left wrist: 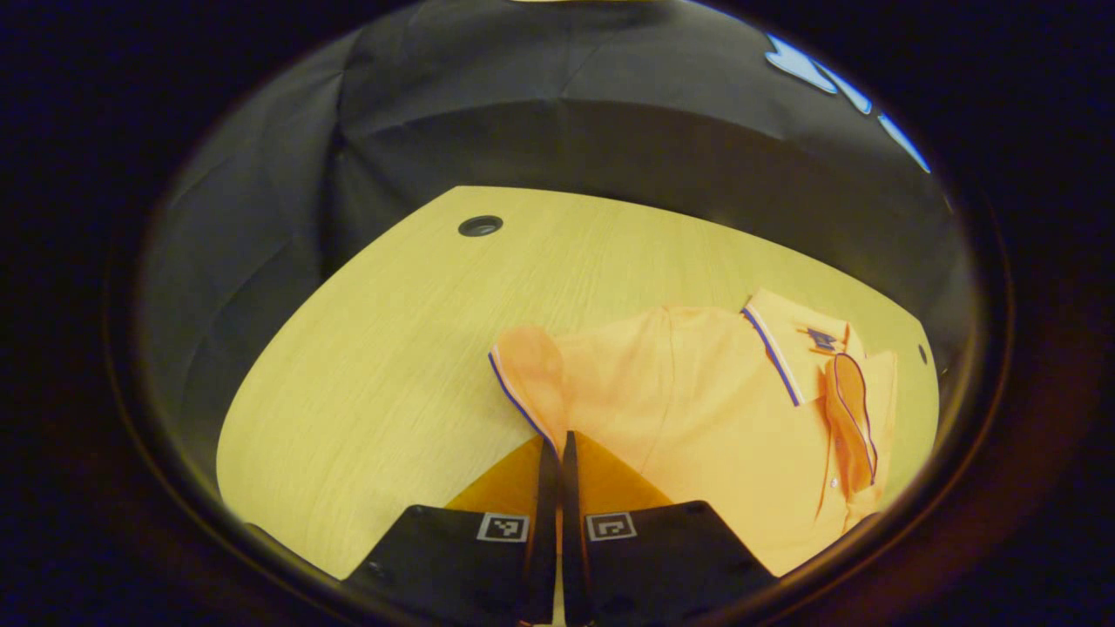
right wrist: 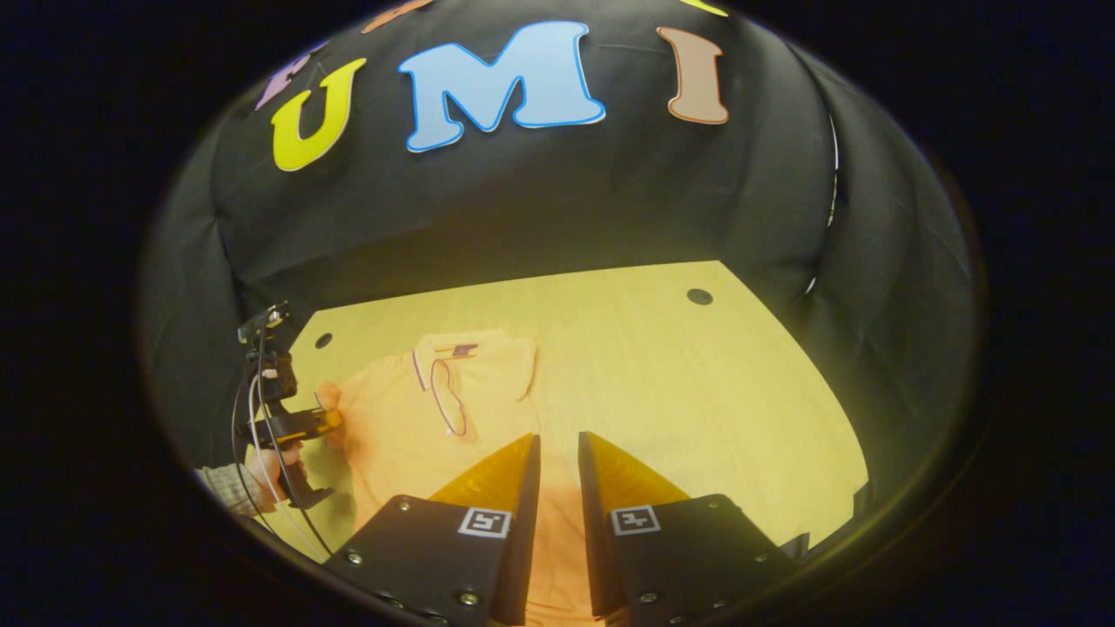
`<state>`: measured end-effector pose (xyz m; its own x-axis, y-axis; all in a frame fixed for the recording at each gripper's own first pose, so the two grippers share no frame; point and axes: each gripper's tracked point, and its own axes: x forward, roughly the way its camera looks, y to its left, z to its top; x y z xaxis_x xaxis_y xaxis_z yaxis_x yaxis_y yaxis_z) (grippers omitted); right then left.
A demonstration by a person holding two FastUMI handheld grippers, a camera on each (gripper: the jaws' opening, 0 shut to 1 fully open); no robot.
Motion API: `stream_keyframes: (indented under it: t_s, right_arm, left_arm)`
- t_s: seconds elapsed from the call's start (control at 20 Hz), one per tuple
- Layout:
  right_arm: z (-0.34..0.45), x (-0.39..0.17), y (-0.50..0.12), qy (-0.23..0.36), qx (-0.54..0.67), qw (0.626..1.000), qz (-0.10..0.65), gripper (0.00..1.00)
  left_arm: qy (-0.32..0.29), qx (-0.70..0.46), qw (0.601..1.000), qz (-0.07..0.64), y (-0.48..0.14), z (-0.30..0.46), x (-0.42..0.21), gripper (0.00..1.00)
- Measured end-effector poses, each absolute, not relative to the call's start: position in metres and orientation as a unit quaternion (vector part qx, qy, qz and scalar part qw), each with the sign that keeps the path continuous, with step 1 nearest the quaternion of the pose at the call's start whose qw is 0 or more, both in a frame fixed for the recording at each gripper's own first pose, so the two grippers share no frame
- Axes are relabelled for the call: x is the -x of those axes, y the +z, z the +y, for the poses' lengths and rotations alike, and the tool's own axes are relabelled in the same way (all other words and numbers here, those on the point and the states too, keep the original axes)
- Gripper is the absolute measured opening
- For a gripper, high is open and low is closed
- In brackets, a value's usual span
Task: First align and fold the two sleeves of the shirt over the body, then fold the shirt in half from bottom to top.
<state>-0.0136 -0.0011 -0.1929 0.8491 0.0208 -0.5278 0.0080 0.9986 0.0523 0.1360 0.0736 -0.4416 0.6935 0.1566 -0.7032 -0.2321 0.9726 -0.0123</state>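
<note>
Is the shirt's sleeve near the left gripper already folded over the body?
Not yet. The left gripper is shut on the sleeve, which sticks out over the table, beside the shirt.

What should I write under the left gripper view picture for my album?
The left gripper pinches the sleeve of an orange shirt lying on a wooden table.

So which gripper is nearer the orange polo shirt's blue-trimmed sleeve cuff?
Left. The left gripper pinches the sleeve cuff; the right gripper hovers above the orange polo shirt body, away from it.
</note>
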Motion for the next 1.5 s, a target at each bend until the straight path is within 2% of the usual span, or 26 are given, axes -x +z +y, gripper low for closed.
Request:
stream_keyframes:
  t_s: [0.25, 0.5, 0.75, 1.0, 1.2, 1.35, 1.4, 1.5]
  right_arm:
    - [-0.007, 0.018, -0.197, -0.001, -0.034, 0.961, 0.276, 0.27]
    - [-0.012, 0.023, -0.204, -0.007, -0.047, 0.960, 0.277, 0.27]
    - [-0.024, 0.032, -0.208, -0.021, -0.061, 0.959, 0.275, 0.27]
    - [-0.047, 0.049, -0.216, -0.047, -0.076, 0.957, 0.277, 0.27]
    - [-0.070, 0.063, -0.223, -0.073, -0.088, 0.952, 0.284, 0.27]
    - [-0.080, 0.069, -0.227, -0.084, -0.092, 0.950, 0.287, 0.27]
    - [-0.083, 0.071, -0.227, -0.086, -0.093, 0.949, 0.288, 0.27]
    - [-0.087, 0.071, -0.228, -0.089, -0.095, 0.948, 0.289, 0.27]
  left_arm:
    - [0.082, 0.016, 0.930, 0.357, -0.414, 0.057, -0.148, 0.10]
    - [0.013, -0.041, 0.948, 0.314, -0.371, 0.001, -0.161, 0.10]
    - [-0.062, -0.095, 0.948, 0.298, -0.357, -0.067, -0.159, 0.10]
    - [-0.122, -0.135, 0.934, 0.307, -0.373, -0.125, -0.146, 0.10]
    - [-0.149, -0.153, 0.919, 0.331, -0.402, -0.157, -0.135, 0.10]
    - [-0.147, -0.168, 0.913, 0.342, -0.414, -0.160, -0.133, 0.10]
    - [-0.151, -0.162, 0.911, 0.349, -0.417, -0.164, -0.131, 0.12]
    - [-0.155, -0.149, 0.908, 0.359, -0.423, -0.166, -0.127, 0.35]
